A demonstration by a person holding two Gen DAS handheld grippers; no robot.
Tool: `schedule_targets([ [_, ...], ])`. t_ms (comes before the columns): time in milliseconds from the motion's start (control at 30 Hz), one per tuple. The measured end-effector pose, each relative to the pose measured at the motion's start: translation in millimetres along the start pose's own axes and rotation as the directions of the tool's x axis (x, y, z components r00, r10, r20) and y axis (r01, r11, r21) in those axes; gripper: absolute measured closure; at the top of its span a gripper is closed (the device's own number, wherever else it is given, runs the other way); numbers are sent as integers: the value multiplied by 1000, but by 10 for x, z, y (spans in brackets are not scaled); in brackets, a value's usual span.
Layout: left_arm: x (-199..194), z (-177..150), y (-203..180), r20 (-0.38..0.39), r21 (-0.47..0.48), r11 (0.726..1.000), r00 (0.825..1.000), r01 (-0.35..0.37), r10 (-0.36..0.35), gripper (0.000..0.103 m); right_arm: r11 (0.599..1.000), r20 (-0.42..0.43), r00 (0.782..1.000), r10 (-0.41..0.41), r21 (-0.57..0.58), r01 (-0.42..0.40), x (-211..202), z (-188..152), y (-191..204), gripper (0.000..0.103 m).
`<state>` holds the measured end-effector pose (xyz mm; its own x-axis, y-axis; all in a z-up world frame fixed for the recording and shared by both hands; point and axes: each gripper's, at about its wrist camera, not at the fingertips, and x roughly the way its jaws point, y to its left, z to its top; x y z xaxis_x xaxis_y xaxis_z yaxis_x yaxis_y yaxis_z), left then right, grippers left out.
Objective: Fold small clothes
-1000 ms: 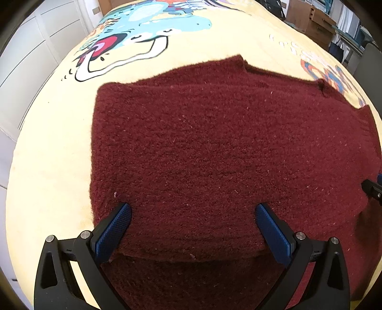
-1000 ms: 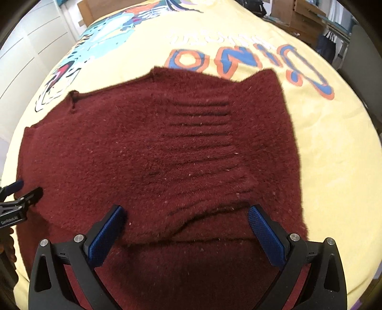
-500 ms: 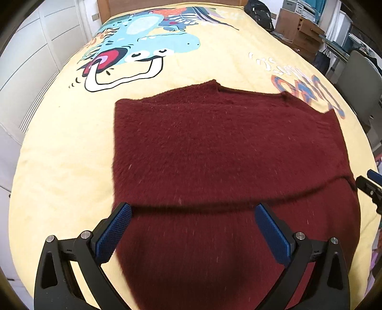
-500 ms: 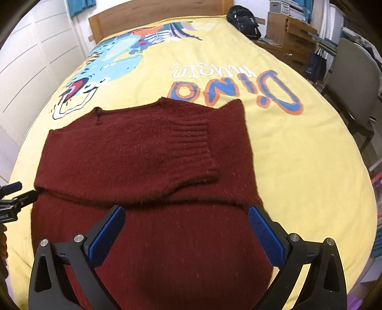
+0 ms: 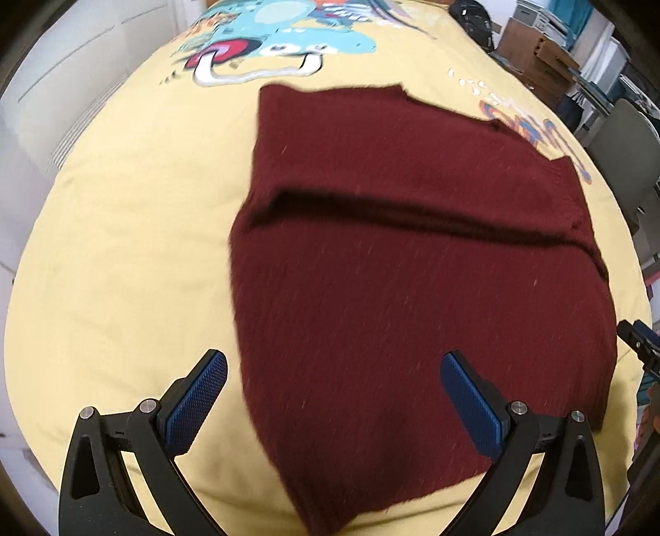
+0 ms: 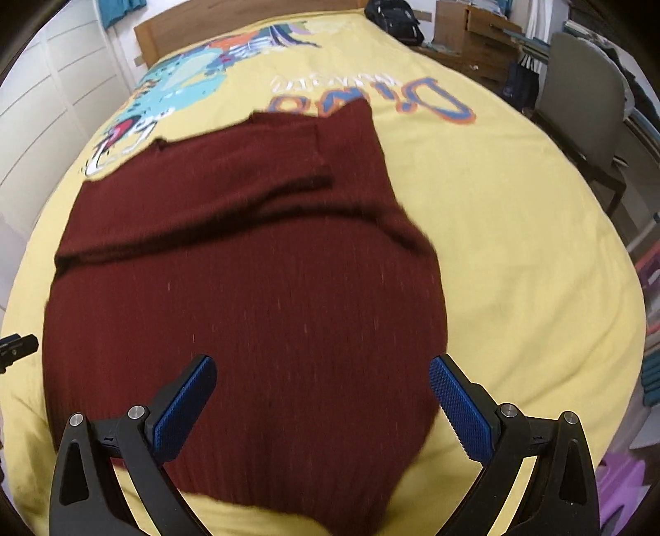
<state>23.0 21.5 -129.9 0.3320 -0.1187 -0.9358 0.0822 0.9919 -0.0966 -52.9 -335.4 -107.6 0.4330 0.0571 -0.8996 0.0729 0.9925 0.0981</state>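
Now, line by line:

Sweater: a dark red knit sweater lies flat on the bed, nearer the bed's foot edge than its headboard; its far part is doubled over on itself, leaving a shadowed fold line running across the width.

Sleeve: a ribbed cuff rests on top of the folded far part, toward the right side of the garment.

Left gripper: the left gripper hovers above the sweater's near left corner, jaws wide apart and holding nothing; one blue pad is over bare bedcover, the other over the knit.

Right gripper: the right gripper hangs above the sweater's near right part, jaws wide apart and empty; both blue pads sit over or at the edge of the red fabric.

Bed: a yellow bedcover printed with a blue cartoon dinosaur and orange-and-blue lettering; a wooden headboard closes the far edge.

Room: a grey chair stands beside the bed's right edge, with wooden drawers and a black bag past the far right corner; white panelled doors run along the left side.

Sharpness: both views are somewhat blurred.
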Motion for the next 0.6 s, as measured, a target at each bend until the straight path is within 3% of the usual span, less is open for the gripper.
schedule_targets([
  [267,49,-407,94,-72,1,999,996,-43,43,1,999,-52,999,13,31,-11,-14,-300,-117,0],
  [600,241,-711,187,-162,-26,1000,987,1,-5,1,991,-185,980,69,123,-47,234,-528,-340,6],
])
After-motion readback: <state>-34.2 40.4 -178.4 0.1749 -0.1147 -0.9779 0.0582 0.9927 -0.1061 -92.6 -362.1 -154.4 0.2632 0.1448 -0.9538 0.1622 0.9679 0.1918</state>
